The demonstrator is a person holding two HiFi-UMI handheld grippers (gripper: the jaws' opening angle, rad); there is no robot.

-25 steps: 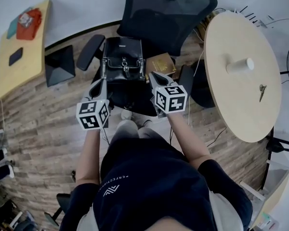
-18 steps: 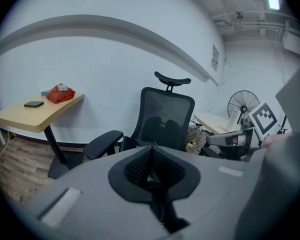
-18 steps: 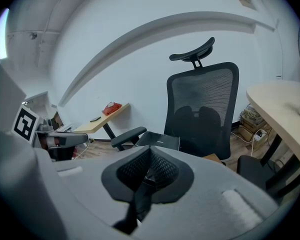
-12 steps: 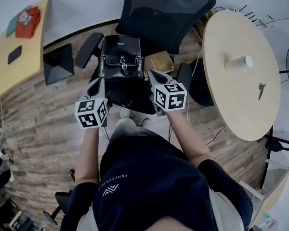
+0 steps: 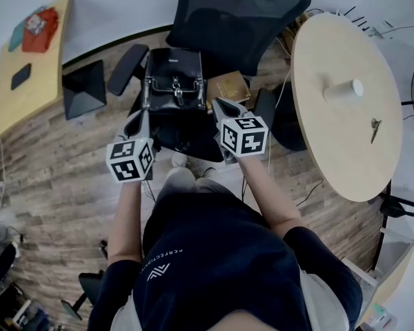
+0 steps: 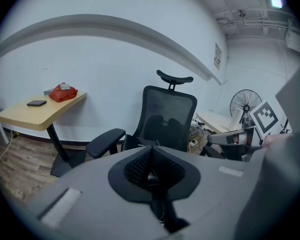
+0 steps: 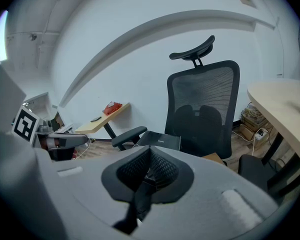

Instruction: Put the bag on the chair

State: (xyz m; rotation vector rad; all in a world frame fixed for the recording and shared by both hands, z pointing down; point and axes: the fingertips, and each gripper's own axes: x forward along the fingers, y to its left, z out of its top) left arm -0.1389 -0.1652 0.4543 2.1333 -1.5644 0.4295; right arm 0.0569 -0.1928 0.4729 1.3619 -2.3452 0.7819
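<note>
A black bag (image 5: pixel 174 81) with a front buckle is over the seat of the black mesh office chair (image 5: pixel 241 12), between my two grippers. My left gripper (image 5: pixel 143 114) is at the bag's left edge and my right gripper (image 5: pixel 217 104) at its right edge. In the left gripper view the jaws (image 6: pixel 150 176) are closed, with a dark strap running out below them. The right gripper view shows the same: closed jaws (image 7: pixel 149 174) with a dark strap hanging from them. The chair (image 6: pixel 167 116) stands straight ahead, and the bag's top (image 7: pixel 160 140) shows just past the jaws.
A round wooden table (image 5: pixel 345 136) at the right carries a paper cup (image 5: pixel 345 92) and a key (image 5: pixel 375 129). A light desk (image 5: pixel 34 81) at the left holds a red item (image 5: pixel 40 27) and a phone (image 5: pixel 22 78). A cardboard box (image 5: pixel 229 88) lies by the chair.
</note>
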